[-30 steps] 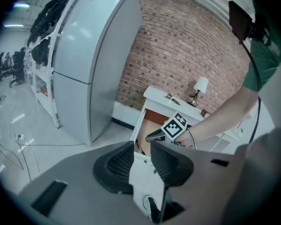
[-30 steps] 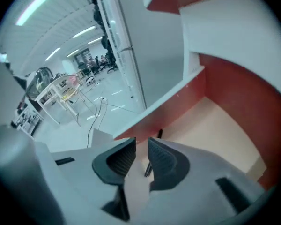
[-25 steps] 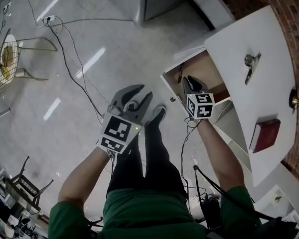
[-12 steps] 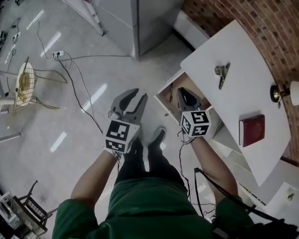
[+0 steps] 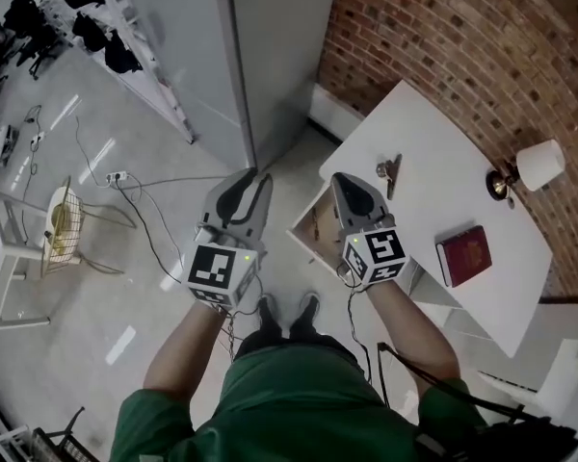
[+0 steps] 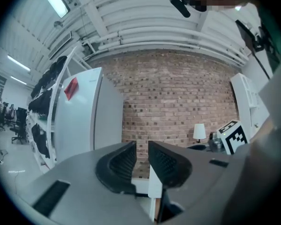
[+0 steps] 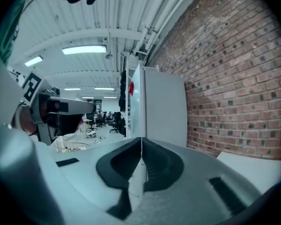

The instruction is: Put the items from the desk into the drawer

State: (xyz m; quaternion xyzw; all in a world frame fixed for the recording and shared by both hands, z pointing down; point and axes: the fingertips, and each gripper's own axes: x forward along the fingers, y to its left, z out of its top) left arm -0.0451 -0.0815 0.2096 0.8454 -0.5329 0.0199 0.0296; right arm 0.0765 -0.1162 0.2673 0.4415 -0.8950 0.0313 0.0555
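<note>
Head view: binder clip, red book lay on desk, nothing stowed. My left gripper was closing, gapped, empty; right gripper just clamped empty.

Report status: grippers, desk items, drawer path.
Left gripper narrowly open, right gripper shut; both empty, fingers just closing. Red book, metal clip on desk. Drawer open, nothing blocking.

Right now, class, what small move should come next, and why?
Probably open the right gripper and reach for the metal clip. That gripper's jaws have just been closing, with nothing between them; the clip lies nearest on the desk, and the drawer below stands open.
</note>
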